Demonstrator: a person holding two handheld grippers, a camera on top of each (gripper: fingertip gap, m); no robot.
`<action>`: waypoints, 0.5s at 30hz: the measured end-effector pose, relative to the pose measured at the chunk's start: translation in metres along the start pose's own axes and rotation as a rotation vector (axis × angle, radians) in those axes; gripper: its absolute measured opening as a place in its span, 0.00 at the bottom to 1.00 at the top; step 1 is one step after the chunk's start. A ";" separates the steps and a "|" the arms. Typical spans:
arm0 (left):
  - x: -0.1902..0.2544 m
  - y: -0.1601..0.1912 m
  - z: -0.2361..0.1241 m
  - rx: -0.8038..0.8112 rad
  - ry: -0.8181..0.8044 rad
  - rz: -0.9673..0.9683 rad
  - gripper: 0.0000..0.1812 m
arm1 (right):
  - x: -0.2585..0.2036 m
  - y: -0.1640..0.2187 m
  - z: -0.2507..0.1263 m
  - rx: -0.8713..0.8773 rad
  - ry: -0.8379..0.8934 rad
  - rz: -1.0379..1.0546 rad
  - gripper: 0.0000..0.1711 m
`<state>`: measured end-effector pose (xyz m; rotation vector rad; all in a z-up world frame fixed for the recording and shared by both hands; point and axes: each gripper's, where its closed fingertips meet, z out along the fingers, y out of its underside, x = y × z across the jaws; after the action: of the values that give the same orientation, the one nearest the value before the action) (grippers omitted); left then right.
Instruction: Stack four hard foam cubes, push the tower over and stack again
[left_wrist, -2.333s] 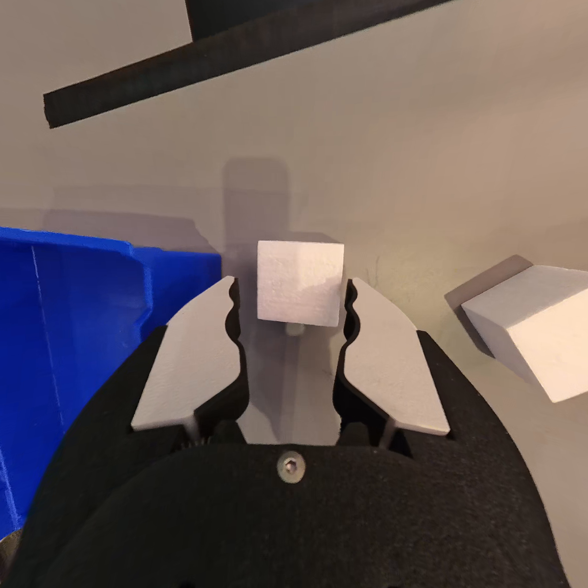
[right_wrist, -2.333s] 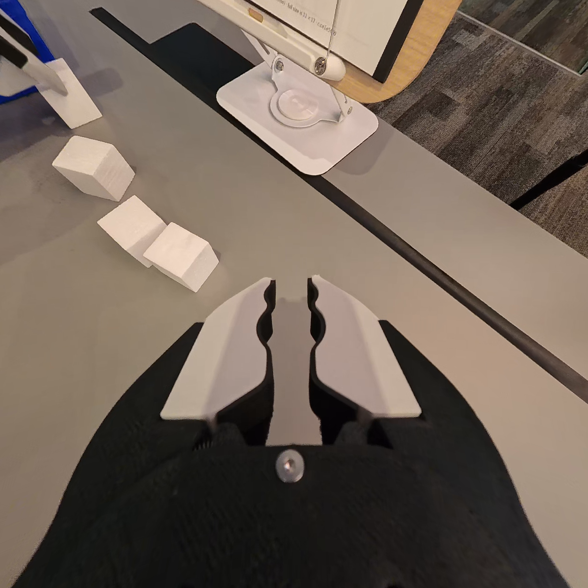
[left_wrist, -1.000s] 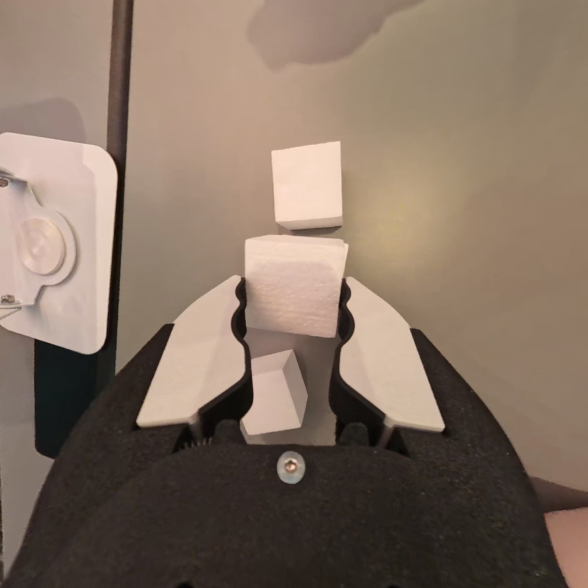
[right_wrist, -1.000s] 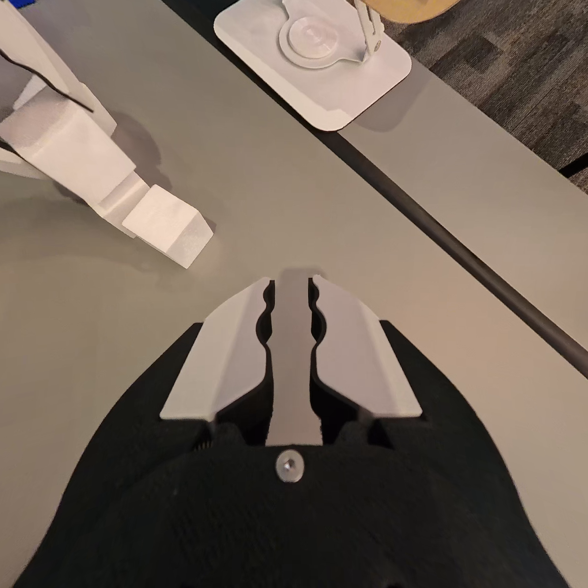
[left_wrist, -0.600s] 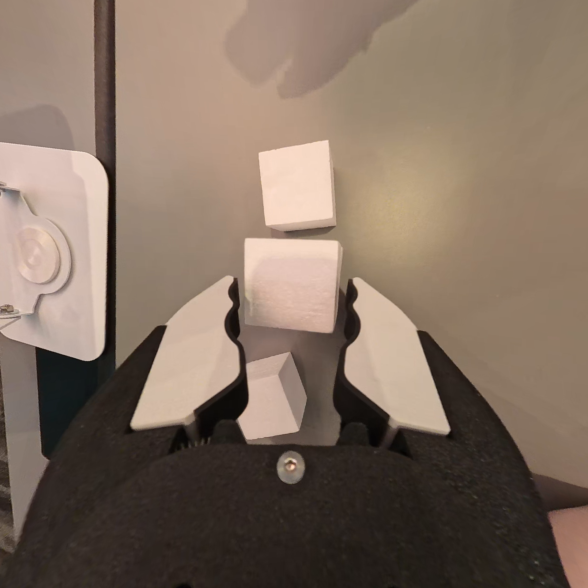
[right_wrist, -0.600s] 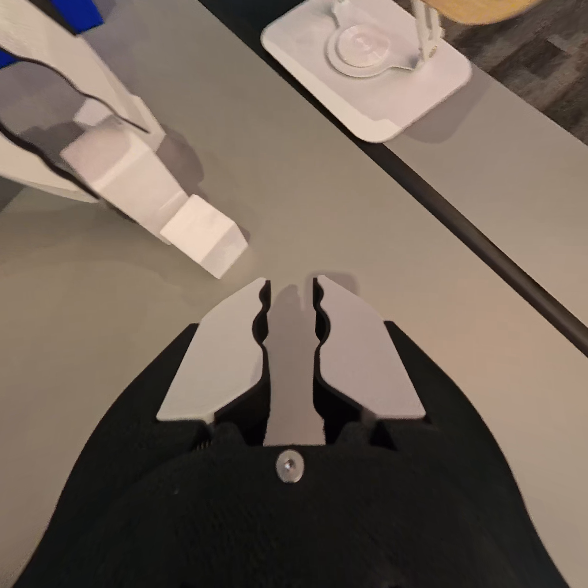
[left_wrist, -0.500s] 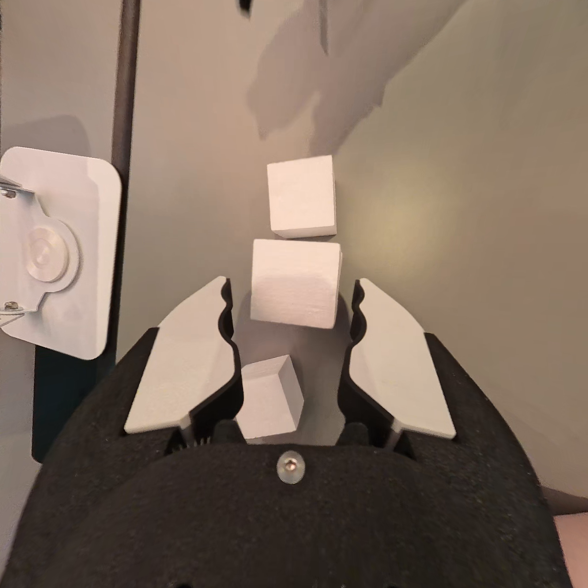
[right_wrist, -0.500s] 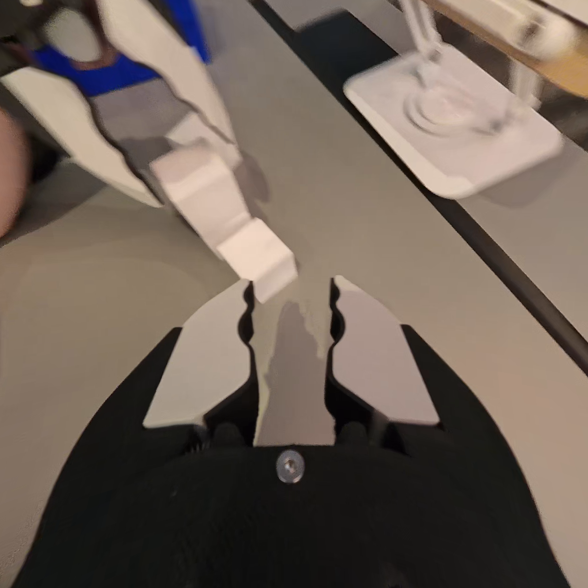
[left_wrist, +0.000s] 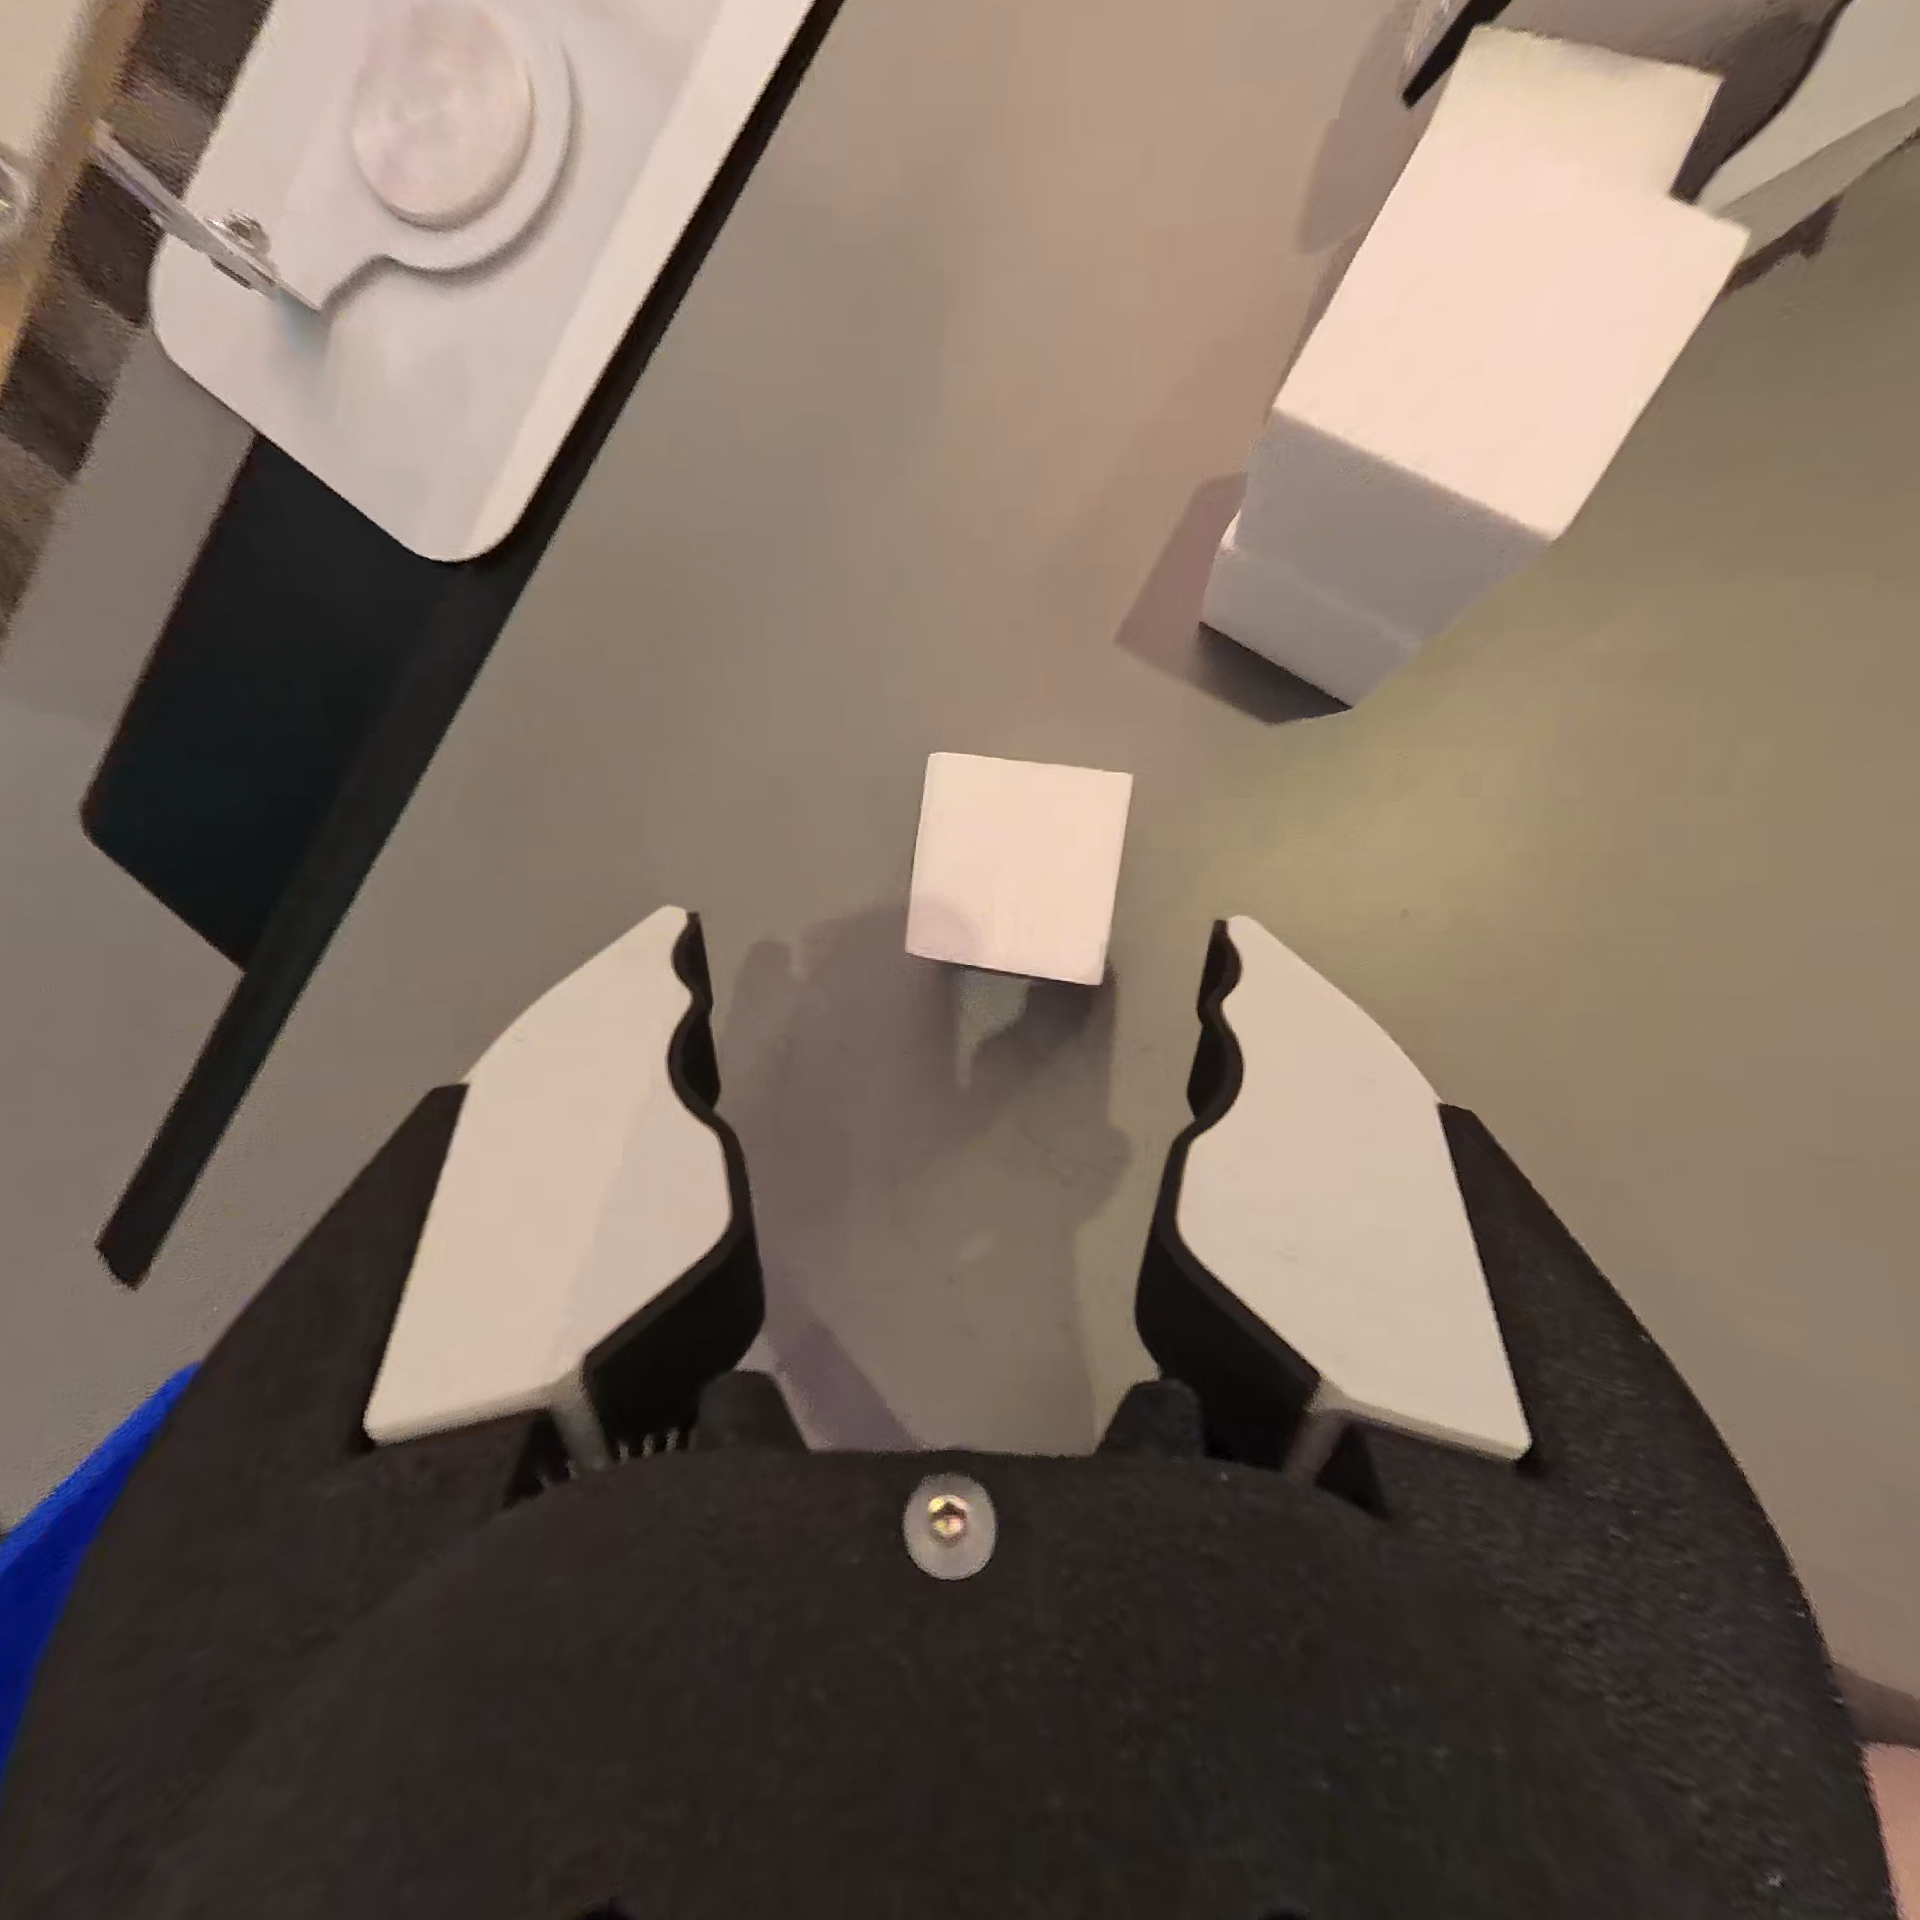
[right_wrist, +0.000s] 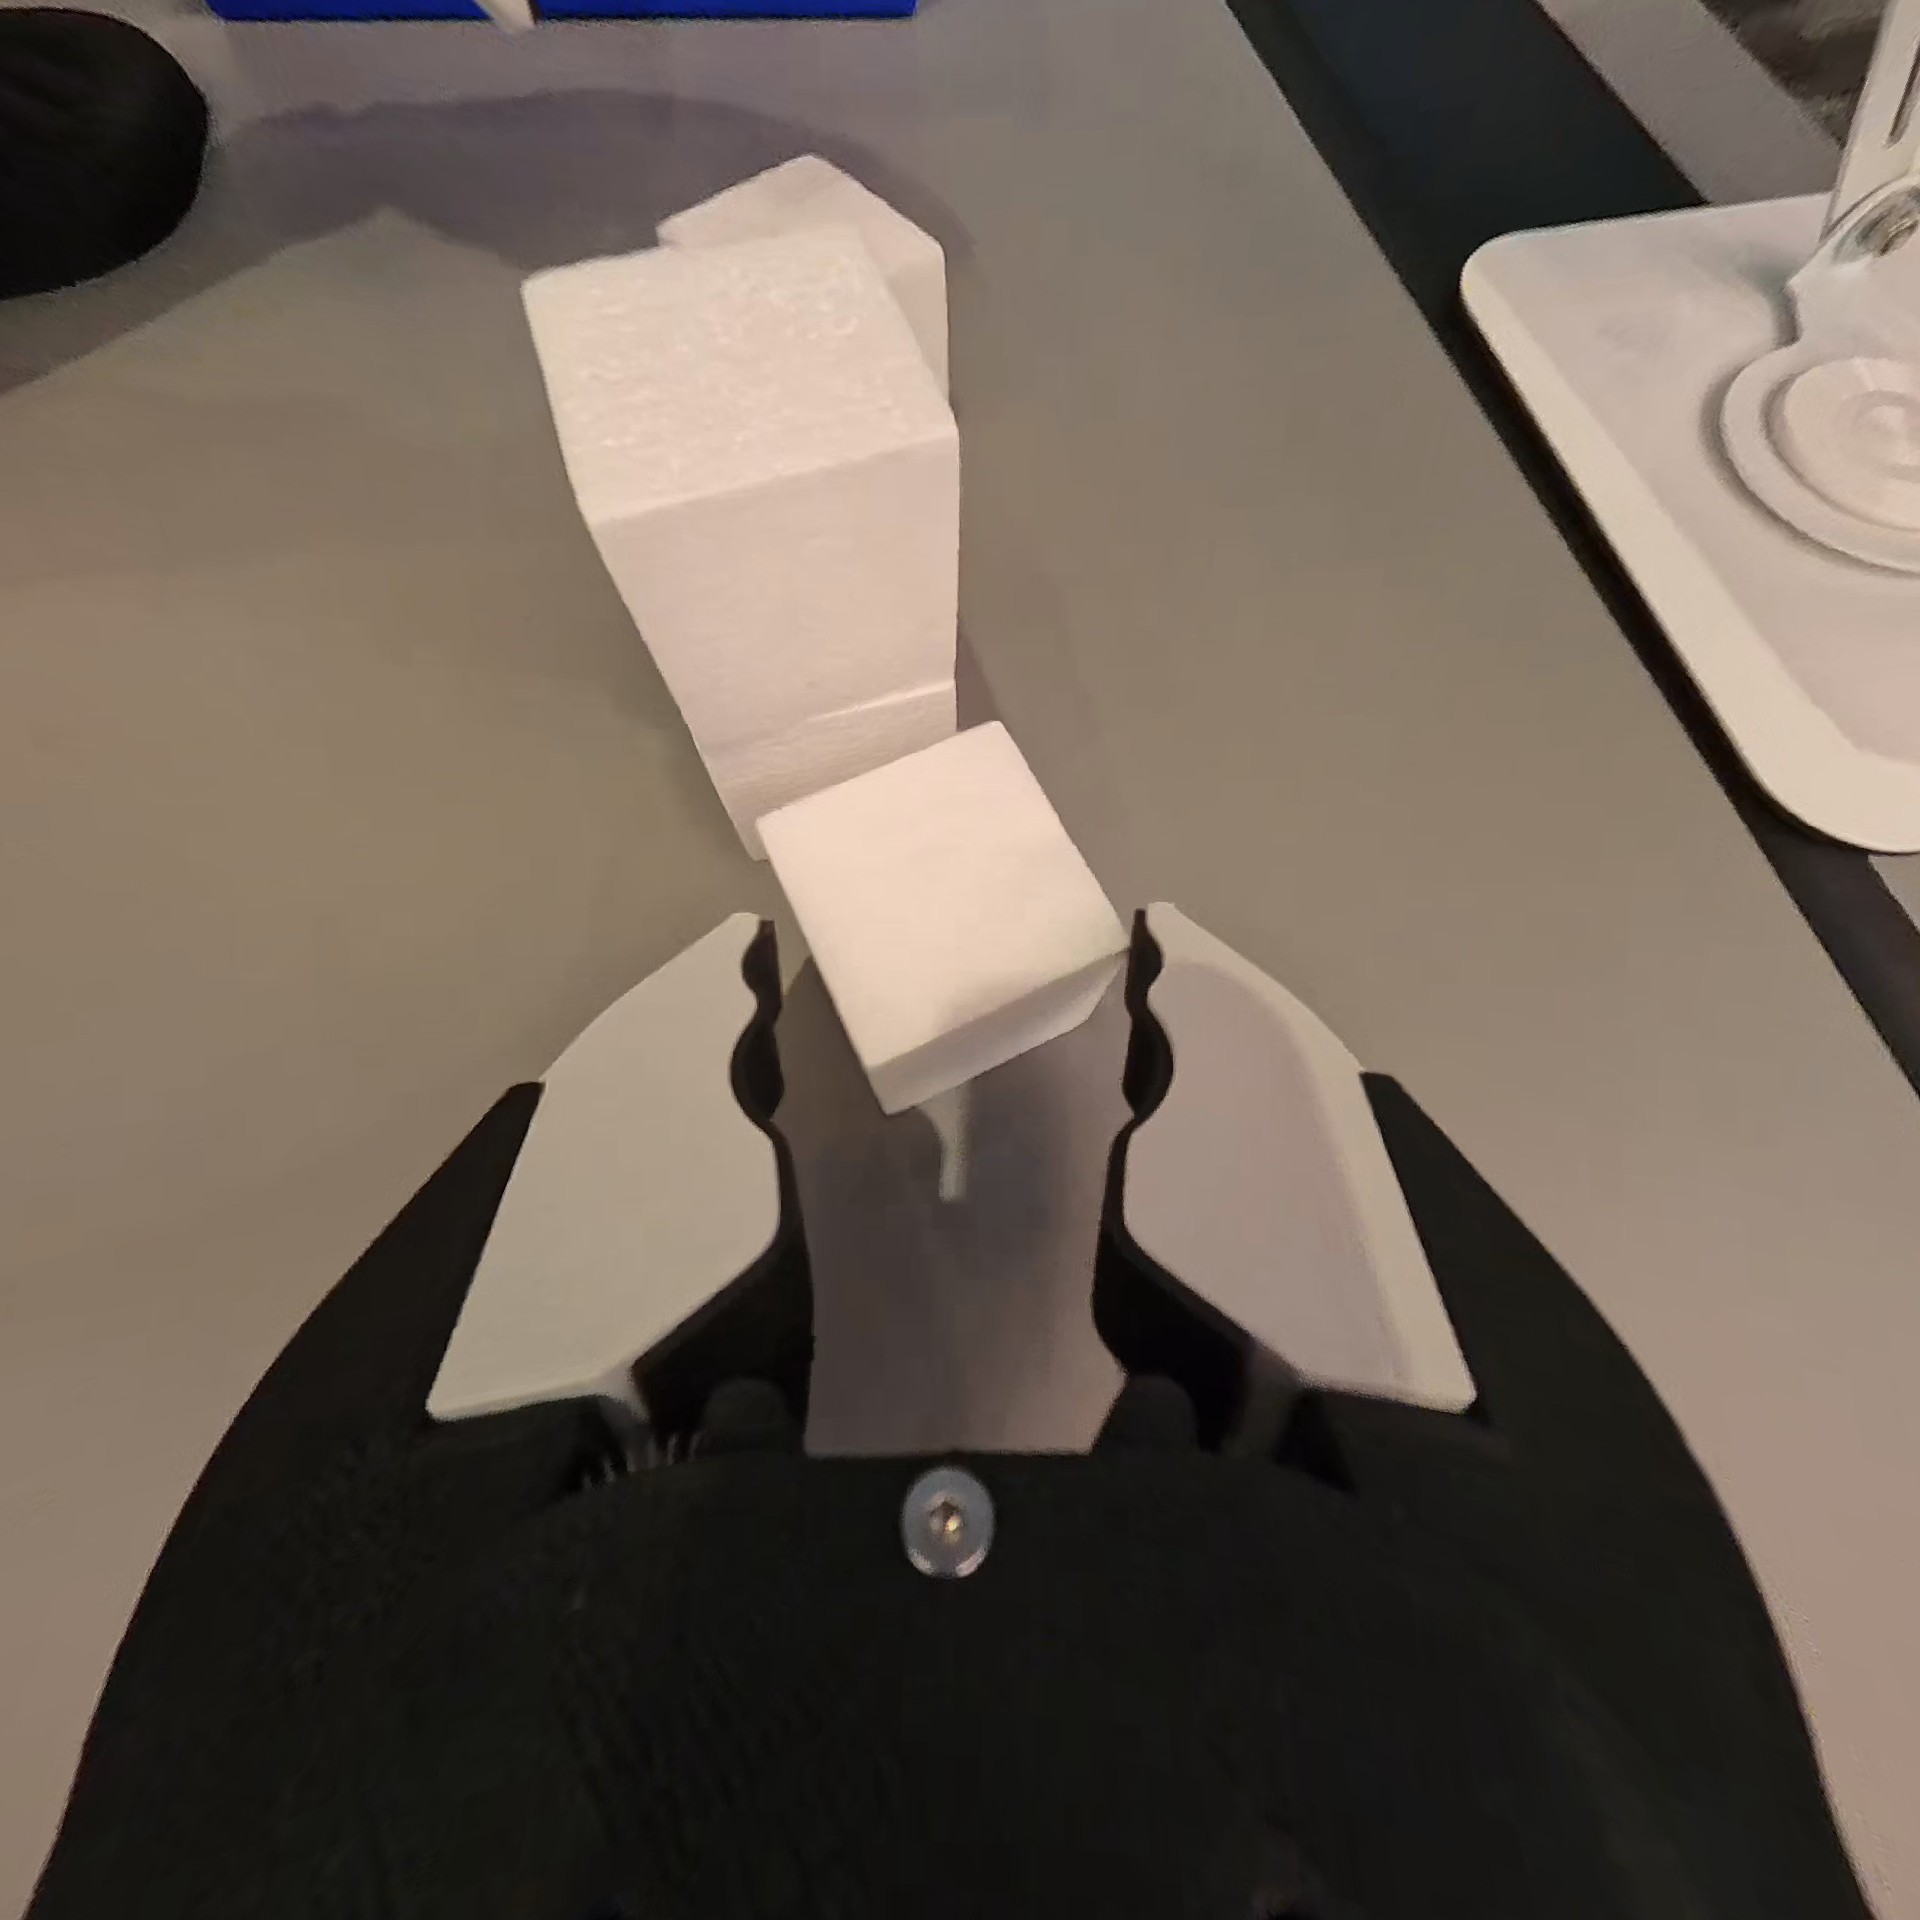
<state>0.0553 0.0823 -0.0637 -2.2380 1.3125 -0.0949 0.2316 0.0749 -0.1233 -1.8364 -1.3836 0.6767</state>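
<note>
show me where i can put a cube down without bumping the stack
Bare table lies left of the cube stack, and a narrower lane runs between it and the black strip. It is crowded in front of the stack, where the right gripper straddles a cube.

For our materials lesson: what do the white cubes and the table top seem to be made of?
White cubes: likely rigid foam, matte; a fine beaded grain shows on the faces, with crisp cut edges.
Table top: smooth grey, probably laminate; it has a faint sheen, but its core is hidden.
</note>
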 end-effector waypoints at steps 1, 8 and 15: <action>0.001 0.001 0.003 -0.001 0.013 -0.010 0.50 | -0.001 0.001 0.001 -0.004 0.000 -0.004 0.35; 0.011 0.020 0.051 -0.174 0.054 0.029 0.48 | 0.012 0.003 -0.025 0.022 0.027 0.044 0.35; 0.016 0.024 0.067 -0.201 0.092 0.066 0.31 | 0.021 -0.070 -0.076 0.242 0.128 0.142 0.35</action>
<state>0.0660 0.0874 -0.1359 -2.3783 1.5027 -0.0441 0.2555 0.0883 -0.0215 -1.7616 -1.0484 0.7503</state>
